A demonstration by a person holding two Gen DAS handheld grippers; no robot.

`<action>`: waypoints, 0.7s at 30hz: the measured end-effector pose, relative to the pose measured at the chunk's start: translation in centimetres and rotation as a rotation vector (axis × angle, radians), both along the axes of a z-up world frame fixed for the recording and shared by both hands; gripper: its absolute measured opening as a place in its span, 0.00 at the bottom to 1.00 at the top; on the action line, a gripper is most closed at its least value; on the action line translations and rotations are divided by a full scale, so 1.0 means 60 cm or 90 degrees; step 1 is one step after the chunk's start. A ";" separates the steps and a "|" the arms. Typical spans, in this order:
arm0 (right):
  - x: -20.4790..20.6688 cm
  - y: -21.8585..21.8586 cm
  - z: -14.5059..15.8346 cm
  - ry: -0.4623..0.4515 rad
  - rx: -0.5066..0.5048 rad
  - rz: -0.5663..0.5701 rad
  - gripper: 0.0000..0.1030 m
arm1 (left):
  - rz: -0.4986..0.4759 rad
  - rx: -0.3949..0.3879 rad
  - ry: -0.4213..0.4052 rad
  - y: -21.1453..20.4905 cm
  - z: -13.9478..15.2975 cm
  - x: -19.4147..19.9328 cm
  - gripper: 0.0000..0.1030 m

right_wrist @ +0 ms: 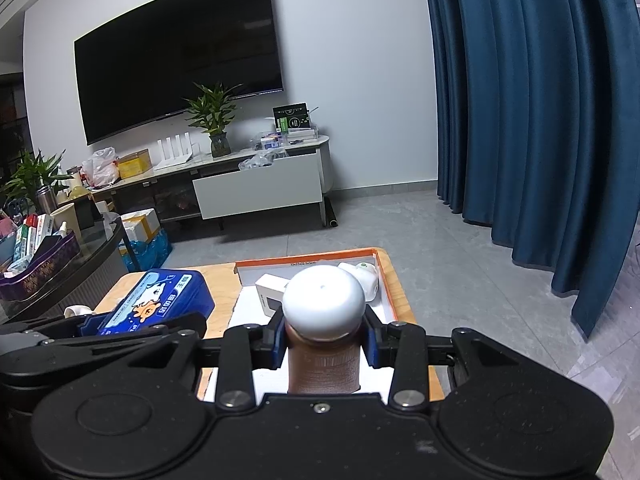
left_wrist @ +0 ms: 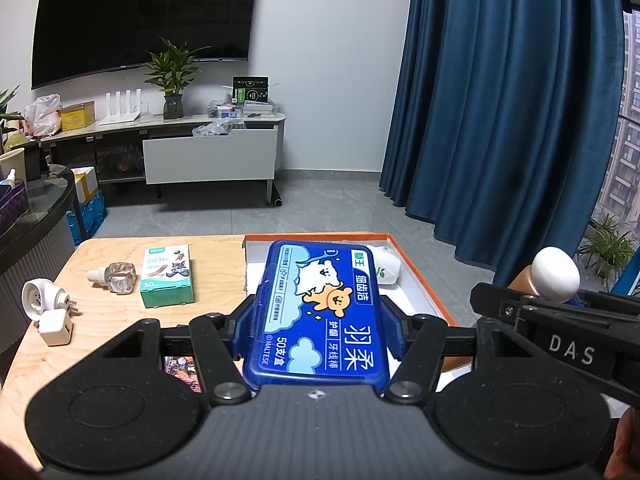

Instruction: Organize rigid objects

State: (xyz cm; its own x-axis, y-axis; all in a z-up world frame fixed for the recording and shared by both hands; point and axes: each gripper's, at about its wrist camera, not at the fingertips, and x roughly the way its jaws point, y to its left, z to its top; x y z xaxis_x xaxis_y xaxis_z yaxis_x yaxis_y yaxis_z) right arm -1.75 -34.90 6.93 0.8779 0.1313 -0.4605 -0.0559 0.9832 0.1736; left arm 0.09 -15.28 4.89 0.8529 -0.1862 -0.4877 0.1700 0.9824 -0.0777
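With left gripper [left_wrist: 320, 322] clamped on blue floss-pick box [left_wrist: 320, 312] and right gripper [right_wrist: 325, 342] on white-capped brown bottle [right_wrist: 324, 320], both above orange-rimmed tray [left_wrist: 424, 276]: lower level, release beside white pouch [left_wrist: 386, 266].

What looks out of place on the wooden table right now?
The small glass bottle lies tipped on its side beside the green box, and the white plugs sit loose near the table edge. Nothing looks spilled or broken.
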 end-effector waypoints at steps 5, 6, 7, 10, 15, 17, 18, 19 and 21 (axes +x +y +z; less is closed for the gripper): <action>0.000 0.001 0.000 0.000 0.000 0.000 0.44 | 0.002 0.000 0.001 0.000 -0.001 0.000 0.61; -0.001 0.001 0.000 0.001 0.001 -0.001 0.44 | 0.002 -0.001 0.001 0.000 -0.001 0.000 0.61; 0.000 0.001 0.000 0.000 0.000 -0.001 0.44 | 0.003 -0.002 0.002 0.001 -0.001 0.000 0.61; -0.001 0.001 0.000 0.000 -0.001 0.000 0.44 | 0.003 -0.003 0.003 -0.001 -0.001 0.000 0.61; -0.001 0.001 0.000 0.001 -0.001 -0.001 0.44 | 0.003 -0.003 0.003 0.000 -0.001 -0.002 0.61; -0.001 0.001 0.000 0.001 -0.001 0.000 0.44 | 0.002 -0.003 0.004 0.000 -0.001 -0.002 0.61; -0.001 0.001 0.000 0.001 -0.001 0.000 0.44 | 0.002 -0.003 0.004 -0.001 -0.001 -0.002 0.61; -0.001 0.001 0.000 0.001 -0.001 0.000 0.44 | 0.003 -0.003 0.004 -0.001 -0.001 -0.003 0.61; -0.001 0.001 0.000 0.001 -0.001 0.001 0.44 | 0.003 -0.003 0.004 0.000 -0.001 -0.002 0.61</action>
